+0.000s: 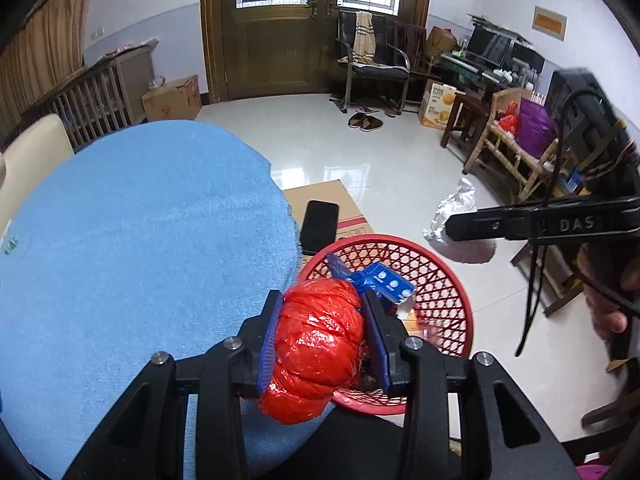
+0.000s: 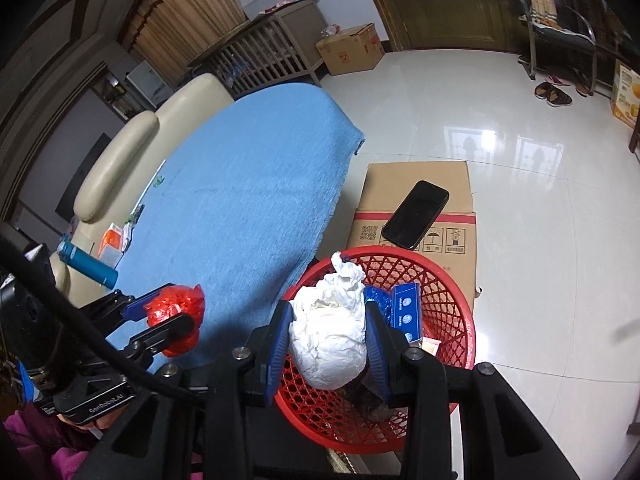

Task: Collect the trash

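- Red crinkly plastic, a balled-up bag (image 1: 316, 344), sat squeezed tight between the blue pads of our left gripper (image 1: 320, 336), at the edge of the blue cloth (image 1: 140, 240) on the table.
- White crumpled paper (image 2: 330, 328) was pinched the same way in our right gripper (image 2: 328, 340), right above the red basket (image 2: 460, 320).
- We saw a blue packet (image 2: 406, 310) already lying inside the basket.
- Behind the basket stood a brown cardboard box (image 2: 400, 188) with a black phone (image 2: 416, 214) on top.
- Farther off on the shiny floor (image 1: 400, 148) lay a silver crumpled wrapper (image 1: 456, 208).
- Far away we saw slippers (image 1: 366, 122) near a brown door (image 1: 276, 40).
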The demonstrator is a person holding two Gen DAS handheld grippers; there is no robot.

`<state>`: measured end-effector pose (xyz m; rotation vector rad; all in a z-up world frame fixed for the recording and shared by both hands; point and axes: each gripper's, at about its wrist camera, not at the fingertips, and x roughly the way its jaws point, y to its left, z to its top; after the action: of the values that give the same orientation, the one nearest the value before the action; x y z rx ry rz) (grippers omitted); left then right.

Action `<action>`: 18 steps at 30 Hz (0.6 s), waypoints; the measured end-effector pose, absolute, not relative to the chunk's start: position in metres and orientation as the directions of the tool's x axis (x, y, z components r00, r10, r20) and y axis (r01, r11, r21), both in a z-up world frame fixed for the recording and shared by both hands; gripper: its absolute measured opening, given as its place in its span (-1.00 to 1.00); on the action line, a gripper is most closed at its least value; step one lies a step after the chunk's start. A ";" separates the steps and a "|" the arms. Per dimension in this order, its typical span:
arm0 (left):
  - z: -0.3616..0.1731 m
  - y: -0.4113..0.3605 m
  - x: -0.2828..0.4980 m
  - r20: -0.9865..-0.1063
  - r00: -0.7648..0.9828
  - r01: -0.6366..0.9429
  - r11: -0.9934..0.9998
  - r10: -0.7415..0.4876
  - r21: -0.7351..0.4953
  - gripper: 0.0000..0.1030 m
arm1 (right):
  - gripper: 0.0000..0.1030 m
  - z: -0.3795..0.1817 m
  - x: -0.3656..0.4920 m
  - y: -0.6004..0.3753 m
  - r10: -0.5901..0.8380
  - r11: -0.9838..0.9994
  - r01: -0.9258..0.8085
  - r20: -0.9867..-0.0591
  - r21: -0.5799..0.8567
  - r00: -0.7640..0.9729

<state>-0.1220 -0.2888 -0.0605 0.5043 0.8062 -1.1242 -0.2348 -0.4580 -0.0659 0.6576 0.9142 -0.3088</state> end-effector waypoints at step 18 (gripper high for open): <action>-0.073 -0.301 -0.127 -0.802 0.225 0.935 0.354 -0.554 0.018 -0.20 | -0.24 -0.086 -0.228 -0.452 0.073 0.742 0.522 -0.824 0.421 0.561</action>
<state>-0.1270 -0.3015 -0.0728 0.5743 0.8001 -1.1077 -0.2280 -0.4517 -0.0857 0.7074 0.9543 -0.2915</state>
